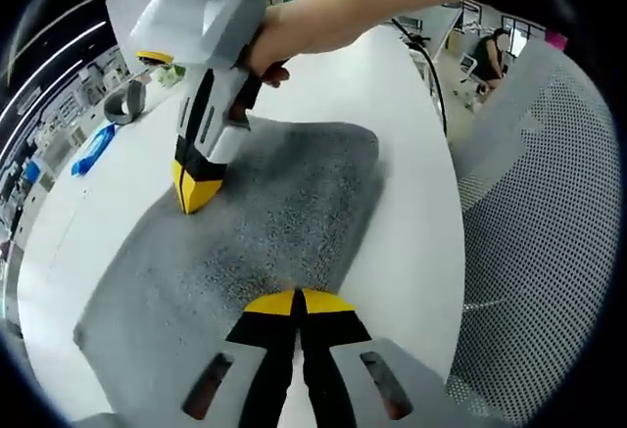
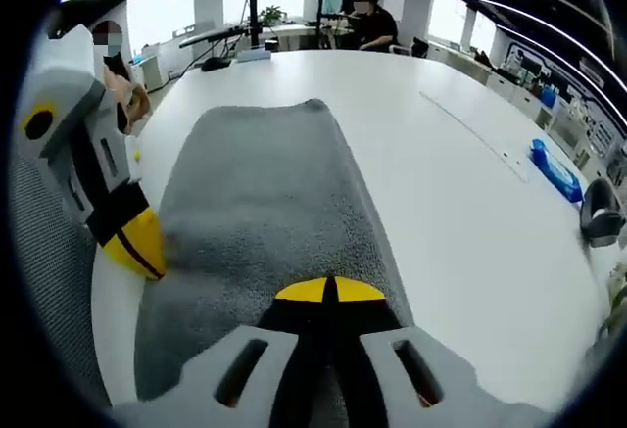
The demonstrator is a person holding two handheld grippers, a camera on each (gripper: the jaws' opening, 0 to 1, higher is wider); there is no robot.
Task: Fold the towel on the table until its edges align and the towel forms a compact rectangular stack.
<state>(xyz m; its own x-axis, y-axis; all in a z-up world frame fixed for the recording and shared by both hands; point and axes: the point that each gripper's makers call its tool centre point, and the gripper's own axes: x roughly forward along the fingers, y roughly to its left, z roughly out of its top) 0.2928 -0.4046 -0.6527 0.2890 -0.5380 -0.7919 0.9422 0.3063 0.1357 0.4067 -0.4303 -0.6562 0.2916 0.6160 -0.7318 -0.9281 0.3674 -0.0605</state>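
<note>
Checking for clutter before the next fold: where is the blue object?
The blue object lies on the white table right of the grey towel in the right gripper view, near a grey roll.

Open-plan office: long white work tables [image 2: 460,183], grey mesh-backed swivel chair [image 1: 549,242], desk monitors [image 2: 253,2], seated person at far desk [image 2: 367,24].

- A white table [image 2: 441,183] is the landmark.
- A blue packet [image 2: 555,170] lies on the table near its far edge; it shows too in the left gripper view [image 1: 93,147].
- A grey tape roll [image 1: 125,102] rests on the table just beyond the blue packet.
- A mesh office chair [image 1: 549,252] stands just beside the table's edge.
- A black cable [image 1: 428,66] trails across the table's far end.
- A seated person [image 2: 367,24] is past the table's far end.
</note>
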